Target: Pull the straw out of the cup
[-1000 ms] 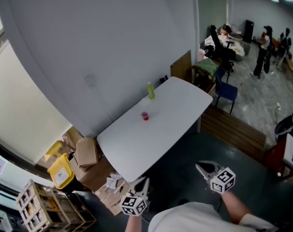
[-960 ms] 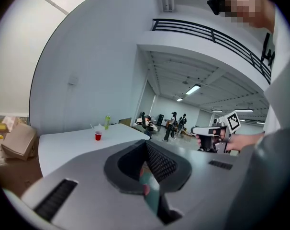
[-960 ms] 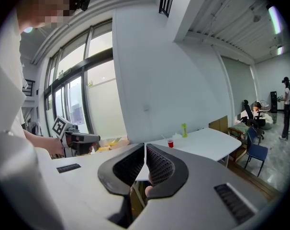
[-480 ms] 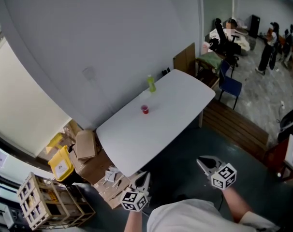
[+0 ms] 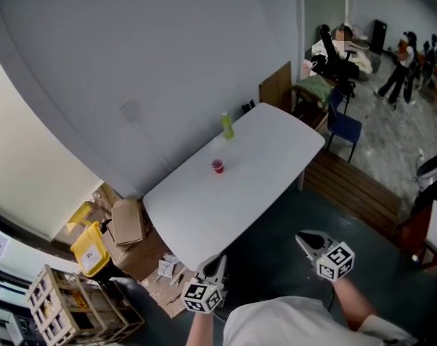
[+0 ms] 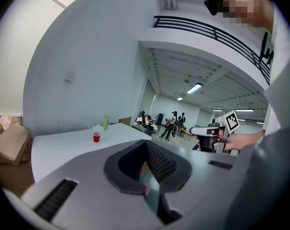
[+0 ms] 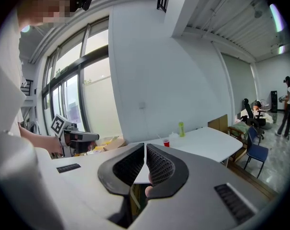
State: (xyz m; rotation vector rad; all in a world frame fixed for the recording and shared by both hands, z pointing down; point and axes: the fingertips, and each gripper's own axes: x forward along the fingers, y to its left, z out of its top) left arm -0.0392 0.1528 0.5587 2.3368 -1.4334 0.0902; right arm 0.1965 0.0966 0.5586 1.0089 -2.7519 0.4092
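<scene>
Far ahead — red cup [image 5: 217,166], straw [image 6: 90,128] inside

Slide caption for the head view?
Left claw and right claw shut, short of white table holding red cup, green bottle.

Cup [image 5: 218,166] on table [image 5: 276,157], near wall-side edge; bottle [image 5: 226,125] at that edge, behind it; cardboard boxes [image 5: 128,222] off left corner.
</scene>
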